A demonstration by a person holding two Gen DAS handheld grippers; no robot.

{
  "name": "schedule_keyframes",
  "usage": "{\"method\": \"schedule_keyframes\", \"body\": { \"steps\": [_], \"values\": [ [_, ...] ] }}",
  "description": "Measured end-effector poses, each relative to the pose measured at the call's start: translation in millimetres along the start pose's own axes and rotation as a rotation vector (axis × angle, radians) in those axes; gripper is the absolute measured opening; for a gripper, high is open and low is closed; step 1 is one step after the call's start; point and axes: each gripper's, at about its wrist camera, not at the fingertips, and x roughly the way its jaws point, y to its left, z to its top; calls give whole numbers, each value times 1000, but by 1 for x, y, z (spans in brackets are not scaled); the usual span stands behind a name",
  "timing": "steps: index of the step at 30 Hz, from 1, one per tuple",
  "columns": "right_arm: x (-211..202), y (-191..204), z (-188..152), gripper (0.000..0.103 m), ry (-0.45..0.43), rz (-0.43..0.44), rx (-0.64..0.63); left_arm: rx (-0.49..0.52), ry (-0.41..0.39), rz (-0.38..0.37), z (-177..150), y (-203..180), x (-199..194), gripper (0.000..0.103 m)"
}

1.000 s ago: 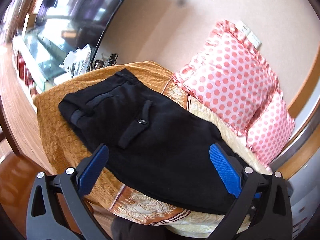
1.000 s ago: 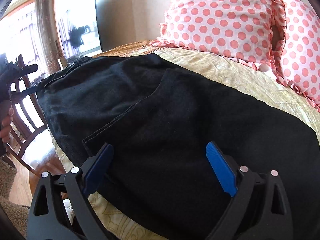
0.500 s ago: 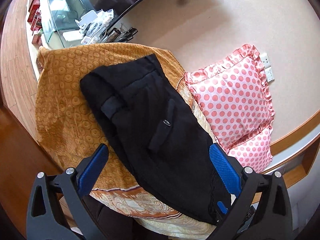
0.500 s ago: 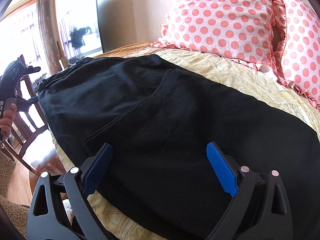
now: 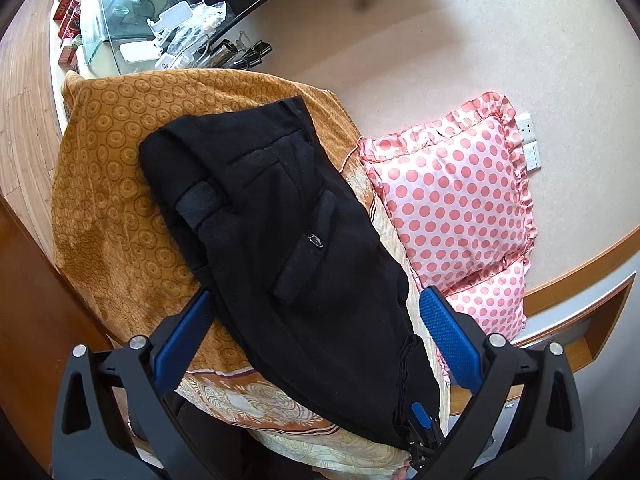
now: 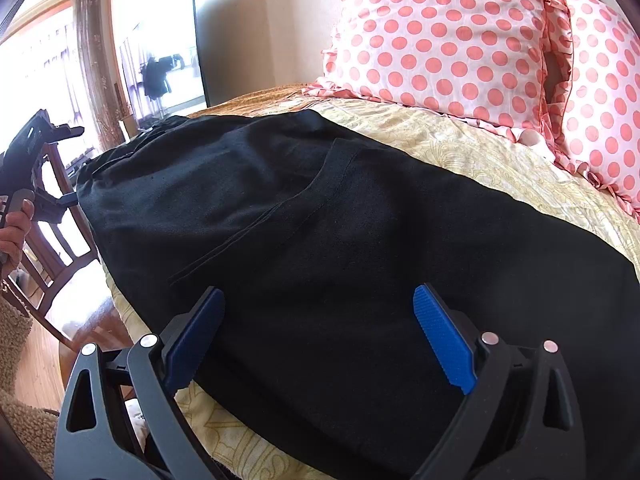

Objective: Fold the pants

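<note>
Left gripper [image 5: 316, 320]: jaws spread wide, empty, raised above the waistband end.
Pants [image 5: 280, 240]: black, lying flat along the bed cover [image 5: 104, 184], back pocket button up, beside the dotted pillow [image 5: 452, 200].
Right gripper [image 6: 320, 328]: jaws wide apart, gripping nothing, low over the pants' leg end.

The left gripper [image 5: 316, 324] is showing two black plastic arms with triangular cut-outs, each carrying a ribbed blue pad [image 5: 448, 340] on its inner face. Two round silver screws [image 5: 136, 343] are sitting on top of each arm. The right gripper [image 6: 320, 330] is built alike: black arms, ribbed blue pads [image 6: 442, 340], paired silver screws [image 6: 489, 338]. In the right wrist view, a hand [image 6: 14, 228] is showing at the left edge beside black gripper parts; no sleeve is showing.
</note>
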Motion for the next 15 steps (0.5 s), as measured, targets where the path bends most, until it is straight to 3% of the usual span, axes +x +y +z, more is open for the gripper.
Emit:
{"method": "schedule_keyframes", "body": {
  "steps": [7, 11, 15],
  "values": [
    [0, 0, 0, 97, 0, 0, 0, -92, 28, -82, 2, 6, 4, 101],
    [0, 0, 0, 97, -1, 0, 0, -120, 43, -182, 1, 5, 4, 101],
    [0, 0, -1, 97, -1, 0, 0, -138, 57, -140, 0, 11, 9, 99]
  ]
}}
